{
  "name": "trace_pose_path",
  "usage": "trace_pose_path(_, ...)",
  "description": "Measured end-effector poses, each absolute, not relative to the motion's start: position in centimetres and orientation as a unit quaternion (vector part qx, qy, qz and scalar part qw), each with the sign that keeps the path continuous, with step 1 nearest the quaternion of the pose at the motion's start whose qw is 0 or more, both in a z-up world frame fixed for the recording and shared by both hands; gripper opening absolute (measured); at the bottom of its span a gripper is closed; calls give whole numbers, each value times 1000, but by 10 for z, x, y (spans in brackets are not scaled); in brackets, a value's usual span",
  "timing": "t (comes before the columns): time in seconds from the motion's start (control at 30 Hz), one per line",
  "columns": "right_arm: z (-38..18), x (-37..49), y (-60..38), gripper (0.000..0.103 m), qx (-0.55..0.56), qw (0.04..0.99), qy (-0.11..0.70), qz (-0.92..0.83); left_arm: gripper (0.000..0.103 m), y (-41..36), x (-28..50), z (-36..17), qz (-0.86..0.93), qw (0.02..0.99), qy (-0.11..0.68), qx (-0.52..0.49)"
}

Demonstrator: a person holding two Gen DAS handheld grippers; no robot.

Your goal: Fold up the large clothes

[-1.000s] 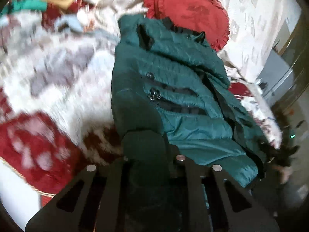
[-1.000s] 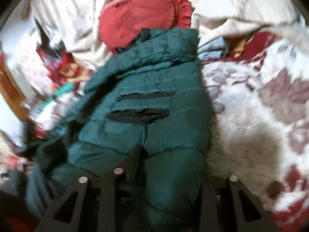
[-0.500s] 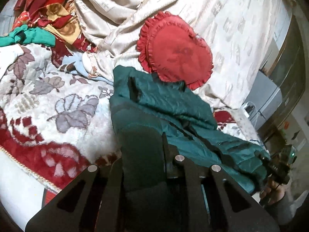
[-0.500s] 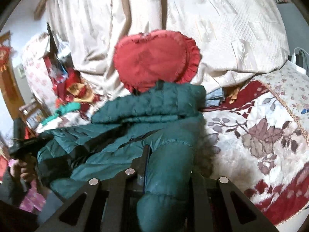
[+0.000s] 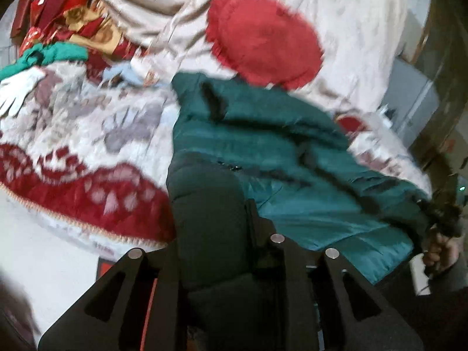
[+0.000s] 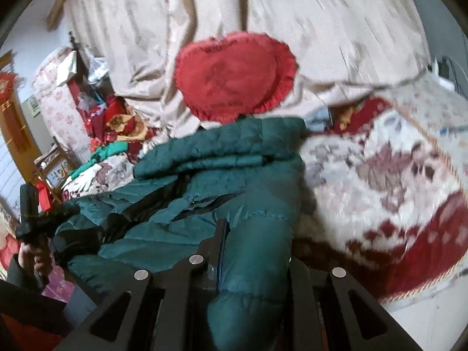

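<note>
One green jacket on one floral blanket, one red cushion far behind, left gripper and right gripper each clenched on jacket padding, left jaws just easing apart.

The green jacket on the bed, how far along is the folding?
Early. Nothing looks folded: the green jacket lies rumpled across the floral blanket, below the red heart cushion. In hand: the right tongs and left tongs each pinch a puffy edge; the left jaws have just been opening slightly. Left: every fold.
</note>
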State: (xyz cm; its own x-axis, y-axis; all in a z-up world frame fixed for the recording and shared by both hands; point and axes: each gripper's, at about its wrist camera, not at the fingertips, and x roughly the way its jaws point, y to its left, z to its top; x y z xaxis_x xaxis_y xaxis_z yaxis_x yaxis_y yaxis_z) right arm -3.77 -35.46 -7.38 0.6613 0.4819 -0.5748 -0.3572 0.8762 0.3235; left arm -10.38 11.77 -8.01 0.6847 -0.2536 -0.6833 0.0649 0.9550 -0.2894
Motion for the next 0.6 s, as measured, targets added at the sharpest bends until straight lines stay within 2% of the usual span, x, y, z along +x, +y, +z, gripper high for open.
trace_pose_path(0.1, -89, -35, -351, 15, 85, 904, 357, 220, 26, 108, -104, -92, -62, 909, 399, -100)
trace_pose_path(0.6, -104, -39, -351, 15, 104, 902, 369, 197, 26, 88, -110, -102, 4, 904, 419, -80)
